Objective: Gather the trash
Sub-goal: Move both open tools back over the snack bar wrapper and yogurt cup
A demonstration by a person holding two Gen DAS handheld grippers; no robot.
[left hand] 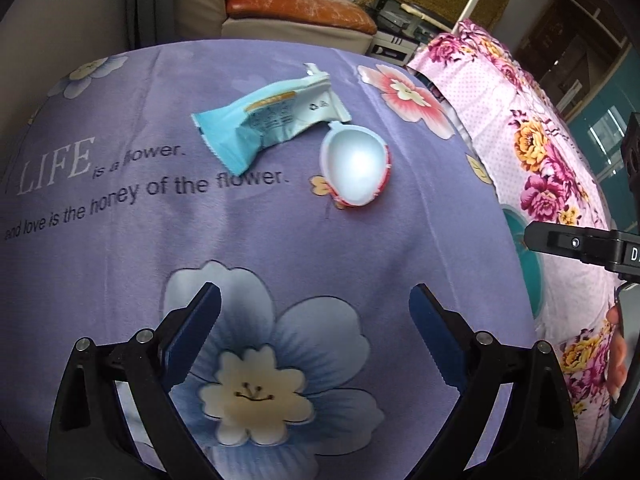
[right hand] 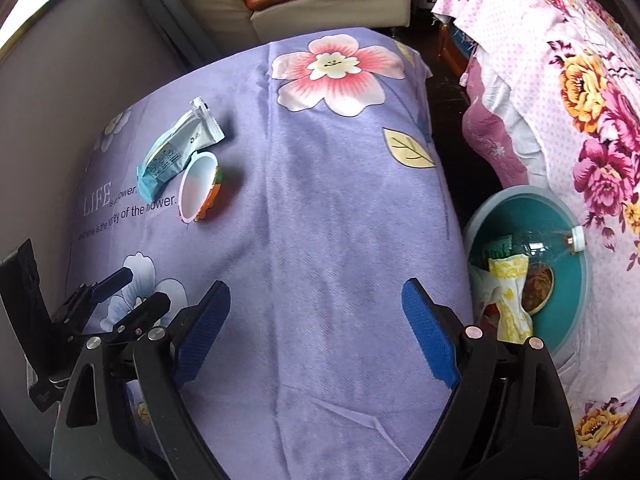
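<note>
1. While your left gripper hangs wide and empty over the purple cloth, two pieces of trash lie ahead of it, well apart from the fingers: a light-blue wrapper and a small white cup on its side, touching or nearly so. You are lined up on them, likely for the next pick.

2. From the right wrist, your right gripper is equally wide and holds nothing. To its right, the teal basin sits below the cloth's edge, already holding a clear bottle and a yellow packet; evidently your collection point.
</note>
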